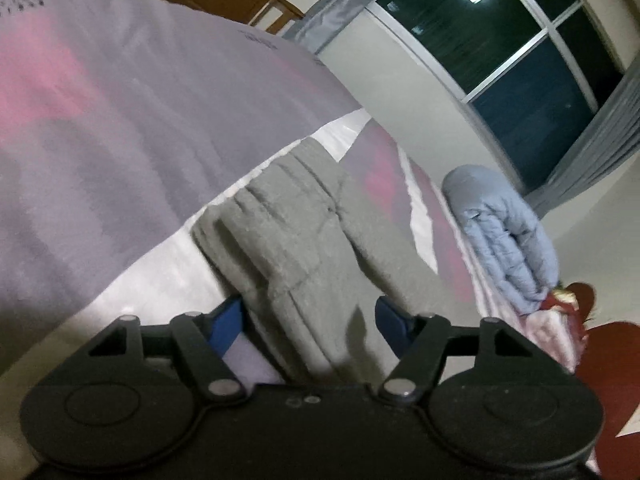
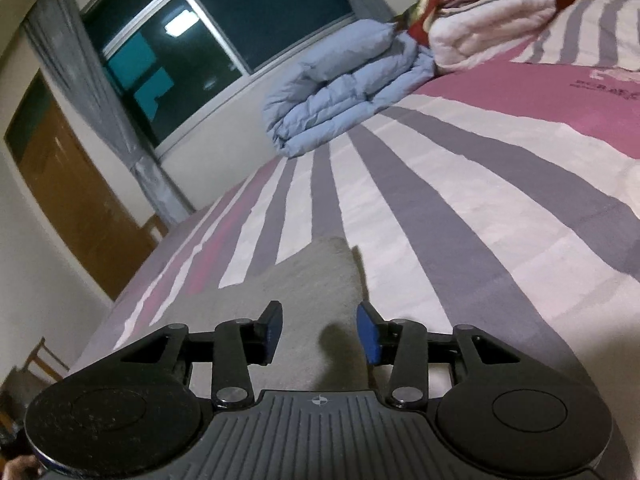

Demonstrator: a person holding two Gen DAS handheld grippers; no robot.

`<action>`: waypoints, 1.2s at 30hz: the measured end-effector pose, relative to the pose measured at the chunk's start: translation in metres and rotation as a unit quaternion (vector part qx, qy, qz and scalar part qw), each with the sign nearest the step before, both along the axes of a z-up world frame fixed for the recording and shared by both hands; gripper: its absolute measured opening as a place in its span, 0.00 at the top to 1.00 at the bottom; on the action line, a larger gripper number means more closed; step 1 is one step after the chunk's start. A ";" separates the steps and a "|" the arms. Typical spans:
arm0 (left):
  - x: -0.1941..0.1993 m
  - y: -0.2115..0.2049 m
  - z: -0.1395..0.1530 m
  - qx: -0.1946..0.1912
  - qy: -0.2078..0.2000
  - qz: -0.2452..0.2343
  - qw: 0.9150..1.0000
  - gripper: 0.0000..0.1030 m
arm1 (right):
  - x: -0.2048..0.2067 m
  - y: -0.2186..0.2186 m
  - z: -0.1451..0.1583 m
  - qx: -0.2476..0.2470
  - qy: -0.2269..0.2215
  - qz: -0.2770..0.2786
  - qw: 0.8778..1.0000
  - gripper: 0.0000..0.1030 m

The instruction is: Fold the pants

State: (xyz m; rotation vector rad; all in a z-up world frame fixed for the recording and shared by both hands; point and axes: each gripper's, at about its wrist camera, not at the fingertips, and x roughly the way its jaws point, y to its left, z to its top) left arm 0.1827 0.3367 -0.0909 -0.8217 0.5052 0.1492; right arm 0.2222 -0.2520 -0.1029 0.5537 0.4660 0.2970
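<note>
Grey pants (image 1: 288, 232) lie bunched in long folds on the striped bed cover (image 1: 100, 120). My left gripper (image 1: 310, 316) straddles the bunch. The fabric fills most of the gap between its blue pads, but a strip of sheet shows beside the left pad, so I see no firm press. In the right wrist view a flat end of the pants (image 2: 312, 272) rests on the bed cover (image 2: 460, 200). My right gripper (image 2: 318, 328) is open just over it, with its pads clear of the cloth on both sides.
A folded pale-blue duvet (image 2: 344, 92) and a white folded blanket (image 2: 488, 24) sit at the head of the bed. The same duvet (image 1: 504, 232) lies right of the pants. A dark window (image 2: 208, 40), grey curtains, a wooden door (image 2: 68, 184) and a chair (image 2: 40, 360) line the wall.
</note>
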 end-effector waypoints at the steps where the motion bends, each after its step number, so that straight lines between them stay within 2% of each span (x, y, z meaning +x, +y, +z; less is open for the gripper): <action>1: 0.001 0.002 -0.002 -0.001 -0.001 -0.002 1.000 0.46 | -0.001 0.000 0.000 0.001 0.000 -0.002 1.000 0.59; 2: 0.001 0.004 -0.003 0.001 0.001 0.000 1.000 0.52 | -0.002 0.001 0.000 0.001 0.000 -0.004 1.000 0.58; 5: 0.003 0.009 -0.009 -0.012 -0.009 0.003 1.000 0.55 | -0.001 0.001 0.000 0.002 -0.001 -0.009 1.000 0.58; 14: 0.010 0.015 -0.015 -0.019 -0.030 -0.010 0.999 0.55 | 0.003 0.012 -0.006 -0.026 0.009 -0.010 1.000 0.57; 24: 0.033 0.026 -0.019 -0.029 -0.035 -0.025 0.999 0.54 | 0.008 0.013 -0.013 -0.020 0.019 -0.011 1.000 0.57; 25: 0.034 0.026 -0.019 -0.029 -0.034 -0.026 0.999 0.55 | 0.008 0.012 -0.013 -0.018 0.020 -0.012 1.000 0.57; 26: 0.035 0.026 -0.019 -0.028 -0.031 -0.026 0.999 0.62 | 0.007 0.011 -0.013 -0.017 0.020 -0.013 1.000 0.57; 29: 0.027 0.026 -0.020 -0.040 -0.039 -0.022 0.998 0.71 | 0.006 0.008 -0.012 -0.010 0.018 -0.015 1.000 0.57; 33: 0.014 0.026 -0.018 -0.052 -0.055 -0.013 0.997 0.72 | 0.004 -0.001 -0.012 0.006 0.017 -0.022 1.000 0.57; 36: 0.010 0.020 -0.012 -0.040 -0.052 -0.002 0.998 0.72 | 0.004 -0.009 -0.010 0.015 0.019 -0.031 0.999 0.57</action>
